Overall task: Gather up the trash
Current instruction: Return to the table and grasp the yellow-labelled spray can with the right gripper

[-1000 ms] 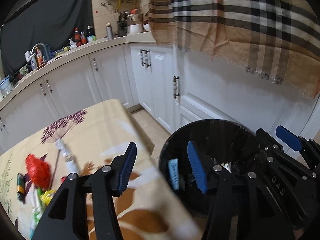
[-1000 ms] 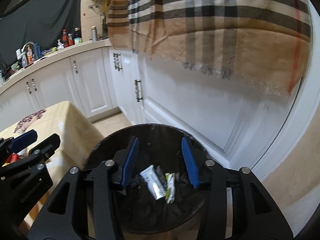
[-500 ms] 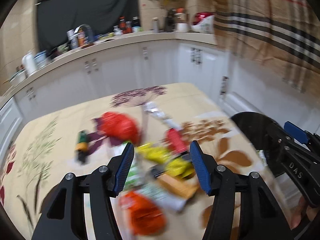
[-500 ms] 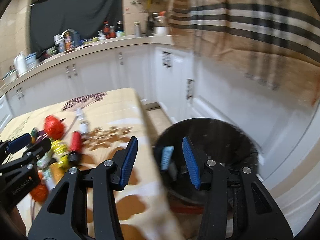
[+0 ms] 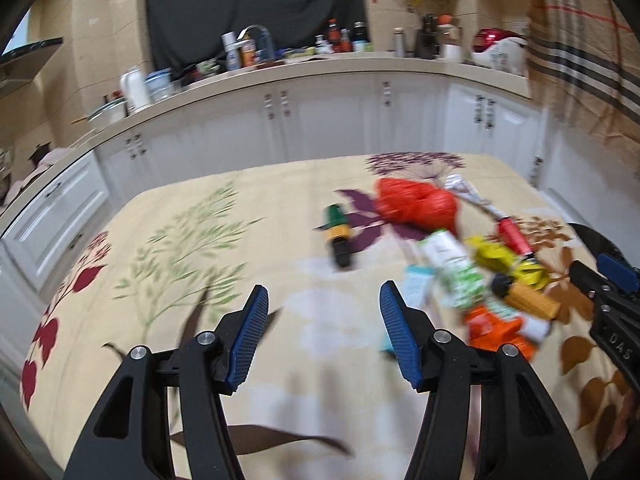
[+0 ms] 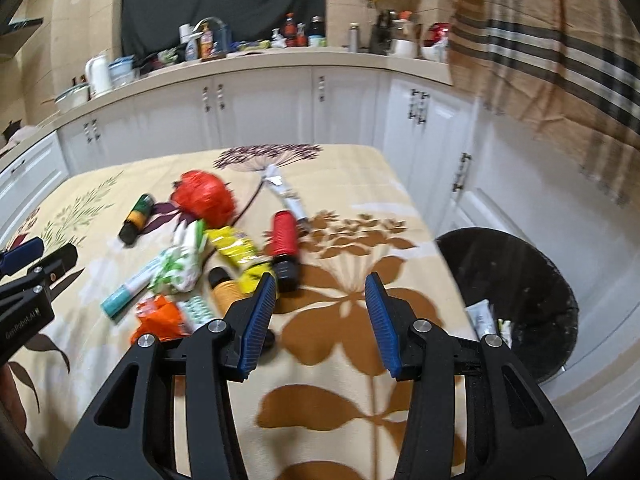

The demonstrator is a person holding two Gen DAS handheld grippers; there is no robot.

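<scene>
Trash lies heaped on the floral tablecloth (image 6: 344, 184): a red crumpled bag (image 6: 204, 198), a red bottle (image 6: 285, 240), a yellow wrapper (image 6: 236, 246), a green-white pack (image 6: 180, 264), an orange wrapper (image 6: 158, 316) and a green-orange bottle (image 6: 136, 218). The heap shows blurred in the left wrist view, with the red bag (image 5: 416, 206). The black bin (image 6: 516, 284) stands right of the table with a white tube (image 6: 480, 318) inside. My left gripper (image 5: 324, 340) is open and empty over bare cloth left of the heap. My right gripper (image 6: 320, 316) is open and empty just right of the heap.
White cabinets (image 6: 260, 108) and a cluttered counter (image 6: 240, 50) run behind the table. A plaid cloth (image 6: 560, 60) hangs at the right above the bin. The other gripper shows at the edge of each view, the left one at the left edge of the right wrist view (image 6: 28, 280).
Both grippers have swung left from over the bin to over the table. The trash heap has come into view. Both stay open and empty.
</scene>
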